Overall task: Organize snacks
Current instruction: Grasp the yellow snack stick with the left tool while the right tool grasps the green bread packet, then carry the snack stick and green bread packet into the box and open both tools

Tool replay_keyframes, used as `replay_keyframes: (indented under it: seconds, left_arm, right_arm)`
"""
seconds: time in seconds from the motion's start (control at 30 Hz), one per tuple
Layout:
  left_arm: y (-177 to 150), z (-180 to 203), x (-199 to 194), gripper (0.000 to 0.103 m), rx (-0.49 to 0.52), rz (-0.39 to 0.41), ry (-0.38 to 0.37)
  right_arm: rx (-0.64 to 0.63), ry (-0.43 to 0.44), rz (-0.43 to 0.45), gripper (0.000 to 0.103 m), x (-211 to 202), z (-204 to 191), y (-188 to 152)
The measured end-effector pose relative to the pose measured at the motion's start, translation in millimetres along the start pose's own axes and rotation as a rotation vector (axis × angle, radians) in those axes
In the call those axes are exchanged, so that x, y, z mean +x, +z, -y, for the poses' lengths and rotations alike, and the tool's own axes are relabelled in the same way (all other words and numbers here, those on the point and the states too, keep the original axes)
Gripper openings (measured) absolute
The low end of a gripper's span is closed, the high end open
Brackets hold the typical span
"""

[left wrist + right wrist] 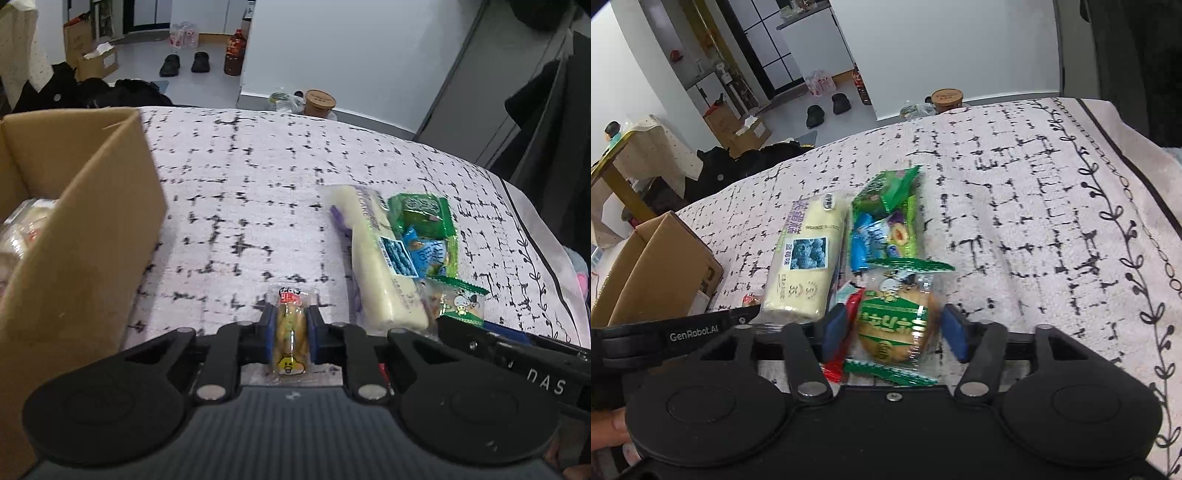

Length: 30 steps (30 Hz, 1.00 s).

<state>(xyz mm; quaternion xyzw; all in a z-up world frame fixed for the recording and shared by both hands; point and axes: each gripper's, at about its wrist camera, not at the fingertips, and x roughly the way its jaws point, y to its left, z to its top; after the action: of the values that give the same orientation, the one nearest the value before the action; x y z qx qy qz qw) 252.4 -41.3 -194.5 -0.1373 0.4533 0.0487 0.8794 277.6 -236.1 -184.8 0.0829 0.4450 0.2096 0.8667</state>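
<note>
My left gripper point(291, 317) is shut on a small clear packet of yellow snacks point(291, 332), low over the patterned cloth point(240, 192). To its right lies a heap of snacks: a long white cake packet point(376, 258), a green packet point(424, 214) and a blue one point(424, 254). In the right wrist view my right gripper point(895, 328) stands open around a green-labelled bun packet point(894, 325). Its blue pads point(955, 332) flank the bun, and the right pad shows a gap. A red packet point(846, 332) lies by the left pad.
An open cardboard box point(74, 229) stands at the left on the cloth, with wrapped items inside. The left gripper's side point(694, 332) reaches in beside the white cake packet point(805, 266). Beyond the table's far edge are a brown tub point(319, 101) and floor clutter.
</note>
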Motion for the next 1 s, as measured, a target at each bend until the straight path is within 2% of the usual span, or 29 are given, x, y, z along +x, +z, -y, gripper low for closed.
replay_keyframes:
  seconds: [0.07,0.2,0.27,0.4,0.6,1.0]
  left_arm:
    - [-0.7,-3.7,-3.1,0.016,-0.003,0.004,0.000]
    - [-0.2,-7.7,-8.8,0.016,0.005,0.022,0.011]
    - [0.5,-10.7,-12.0,0.016,0.002,0.028,0.011]
    - [1.2,-14.4,-18.6,0.016,0.004,0.039,0.011]
    - [-2.7,-17.1,-24.4,0.016,-0.004,0.044,0.001]
    - [-1.0,-20.5,-52.3,0.016,-0.004,0.082,-0.033]
  right_arm:
    - [-0.032,-0.031,0.007,0.071,3.5,-9.2,-1.8]
    - [-0.083,-0.101,0.037,0.070,9.0,-21.9,-4.9]
    - [-0.077,-0.119,0.045,0.068,8.8,-22.9,-5.4]
    - [-0.076,-0.161,0.048,0.049,6.3,-17.2,-5.2]
    - [-0.127,-0.206,0.028,0.049,0.4,-23.7,-10.3]
    - [-0.032,-0.154,0.070,0.047,-29.2,-15.8,-15.7]
